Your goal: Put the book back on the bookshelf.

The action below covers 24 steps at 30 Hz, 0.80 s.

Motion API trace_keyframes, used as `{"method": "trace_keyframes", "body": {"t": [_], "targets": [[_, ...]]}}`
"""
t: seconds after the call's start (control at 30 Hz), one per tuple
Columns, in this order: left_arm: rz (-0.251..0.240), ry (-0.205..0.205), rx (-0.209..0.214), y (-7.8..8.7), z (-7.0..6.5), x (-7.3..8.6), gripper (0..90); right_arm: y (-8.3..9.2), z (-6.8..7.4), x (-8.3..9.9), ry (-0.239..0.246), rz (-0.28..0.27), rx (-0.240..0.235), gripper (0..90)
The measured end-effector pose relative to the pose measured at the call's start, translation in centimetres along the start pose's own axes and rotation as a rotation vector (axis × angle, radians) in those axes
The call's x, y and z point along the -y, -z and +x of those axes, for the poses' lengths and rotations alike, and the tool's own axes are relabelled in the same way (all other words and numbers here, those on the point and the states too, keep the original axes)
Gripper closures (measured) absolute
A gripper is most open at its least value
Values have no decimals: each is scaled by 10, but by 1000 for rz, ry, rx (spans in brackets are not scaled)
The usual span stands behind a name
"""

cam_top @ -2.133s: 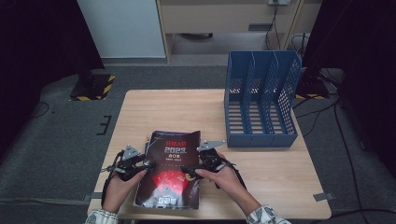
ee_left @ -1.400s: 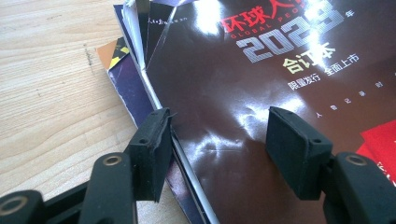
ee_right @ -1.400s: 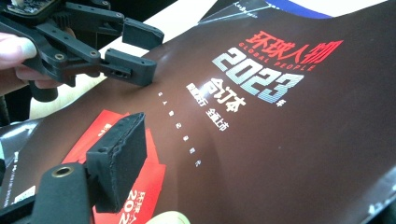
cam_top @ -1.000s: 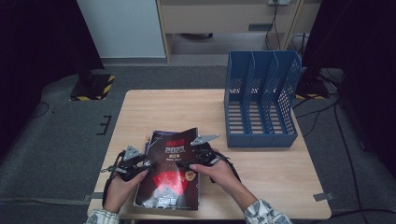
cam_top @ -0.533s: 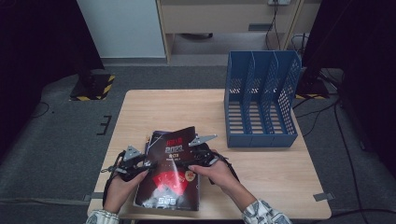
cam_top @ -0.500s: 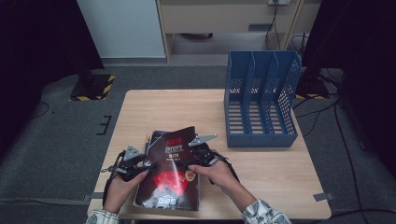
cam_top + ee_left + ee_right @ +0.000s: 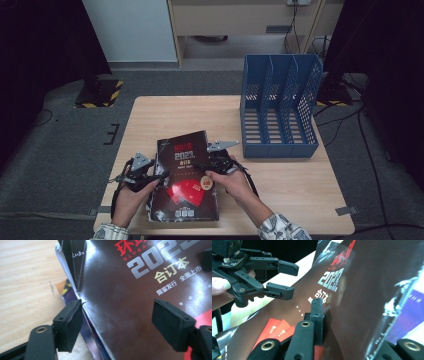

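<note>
- Dark glossy magazine on the near middle of the wooden table, between both hands; far edge raised off the surface on its right side.
- Cover: red and silver print, "2023" in large digits, a red fan shape lower down.
- Right gripper at the magazine's right edge, jaws just been closing; in the right gripper view, cover sheet standing up between the pads, one black pad pressed flat against it. Clamped on the cover.
- Left gripper at the magazine's left edge, jaws just been opening; in the left gripper view, pads wide apart, one at the spine corner, the other hovering over the cover. Nothing pinched.
- Page edges and a purple inner sheet exposed under the lifted cover near the spine.
- Blue file rack with upright dividers at the table's far right, well apart from the magazine.
- Grey carpet floor around the table.
</note>
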<state>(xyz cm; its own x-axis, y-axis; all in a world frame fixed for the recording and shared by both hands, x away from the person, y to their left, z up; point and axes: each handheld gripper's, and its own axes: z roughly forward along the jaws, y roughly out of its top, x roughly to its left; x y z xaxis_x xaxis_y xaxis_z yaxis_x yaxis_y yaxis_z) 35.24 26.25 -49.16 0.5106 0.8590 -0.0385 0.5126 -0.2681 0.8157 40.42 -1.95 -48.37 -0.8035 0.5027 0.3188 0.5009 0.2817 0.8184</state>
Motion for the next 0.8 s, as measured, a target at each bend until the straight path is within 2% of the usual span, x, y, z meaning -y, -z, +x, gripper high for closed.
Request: {"method": "trace_keyframes", "body": {"t": [0.13,0.2,0.37,0.5,0.53,0.6,0.8], "targets": [[-47,7,-10,5,2,-1,207,7,0,-10,36,-36,20,804],[-61,18,4,5,4,-1,195,10,-1,-14,38,-51,27,811],[-86,38,1,-6,12,-12,207,10,-10,-23,42,-64,48,829],[-84,41,-1,-18,16,-21,210,9,-11,-29,67,-73,75,831],[-82,48,13,-19,15,-21,211,11,-10,-31,80,-77,83,831],[-77,33,23,-16,12,-17,224,15,-9,-34,97,-87,88,831],[-64,21,60,-10,3,-11,200,27,-8,-37,110,-140,100,838]]}}
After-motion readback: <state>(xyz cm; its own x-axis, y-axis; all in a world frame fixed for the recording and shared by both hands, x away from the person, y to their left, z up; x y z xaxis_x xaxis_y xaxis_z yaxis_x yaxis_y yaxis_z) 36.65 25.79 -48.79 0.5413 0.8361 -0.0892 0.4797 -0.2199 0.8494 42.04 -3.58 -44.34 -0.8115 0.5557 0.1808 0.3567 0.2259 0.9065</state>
